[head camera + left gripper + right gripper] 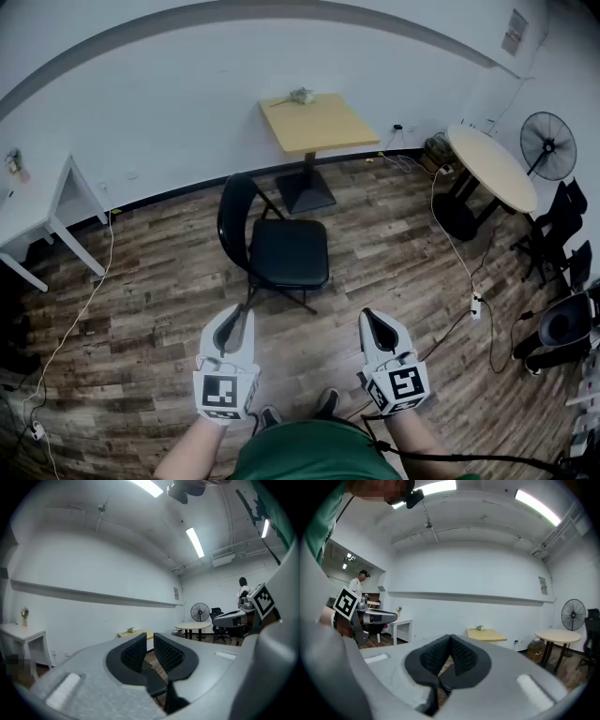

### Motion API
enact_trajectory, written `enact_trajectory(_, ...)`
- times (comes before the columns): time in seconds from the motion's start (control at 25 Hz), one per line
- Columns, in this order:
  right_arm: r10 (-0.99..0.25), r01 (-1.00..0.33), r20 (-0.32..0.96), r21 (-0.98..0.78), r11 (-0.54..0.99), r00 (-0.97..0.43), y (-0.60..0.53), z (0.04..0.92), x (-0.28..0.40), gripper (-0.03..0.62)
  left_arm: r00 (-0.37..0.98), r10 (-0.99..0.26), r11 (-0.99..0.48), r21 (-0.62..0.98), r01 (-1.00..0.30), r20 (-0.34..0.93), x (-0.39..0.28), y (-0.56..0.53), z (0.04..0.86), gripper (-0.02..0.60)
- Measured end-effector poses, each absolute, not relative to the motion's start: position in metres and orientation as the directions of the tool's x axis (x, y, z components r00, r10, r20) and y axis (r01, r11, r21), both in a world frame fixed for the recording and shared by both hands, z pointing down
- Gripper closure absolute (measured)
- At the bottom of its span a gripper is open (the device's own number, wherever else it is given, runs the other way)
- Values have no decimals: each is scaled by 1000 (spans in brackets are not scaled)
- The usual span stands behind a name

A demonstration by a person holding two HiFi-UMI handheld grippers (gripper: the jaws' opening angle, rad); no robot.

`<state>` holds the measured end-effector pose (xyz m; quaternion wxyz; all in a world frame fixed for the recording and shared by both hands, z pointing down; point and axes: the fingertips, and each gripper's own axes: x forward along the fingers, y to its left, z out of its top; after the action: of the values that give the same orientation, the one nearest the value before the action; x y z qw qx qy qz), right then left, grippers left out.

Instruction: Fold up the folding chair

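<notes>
Both pressed together, empty: left hand-held gripper (240, 313), right hand-held gripper (371, 317); folding chair (286, 251) ahead, apart.

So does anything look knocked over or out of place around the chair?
Nothing stands out. The chair stands upright and unfolded, not tipped. The only untidy thing is loose cables trailing across the floor to its right.

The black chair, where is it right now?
In the head view the black chair stands unfolded on the wooden floor near the middle of the picture, just in front of the square yellow table.
</notes>
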<state>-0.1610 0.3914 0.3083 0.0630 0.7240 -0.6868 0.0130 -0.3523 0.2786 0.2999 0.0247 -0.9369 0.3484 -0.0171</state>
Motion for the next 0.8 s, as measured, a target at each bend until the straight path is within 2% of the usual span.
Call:
enact_trajectory(0.4, -993, -1000, 119, -18, -15, 13, 402, 324, -114, 591, 745, -663, -748, -78, -659, 65, -304, 298, 311, 528)
enact_trajectory(0.8, -995, -994, 96, -106, 22, -33, 414, 340, -32, 591, 701, -706, -707, -129, -695, 97, -229, 314, 313, 528)
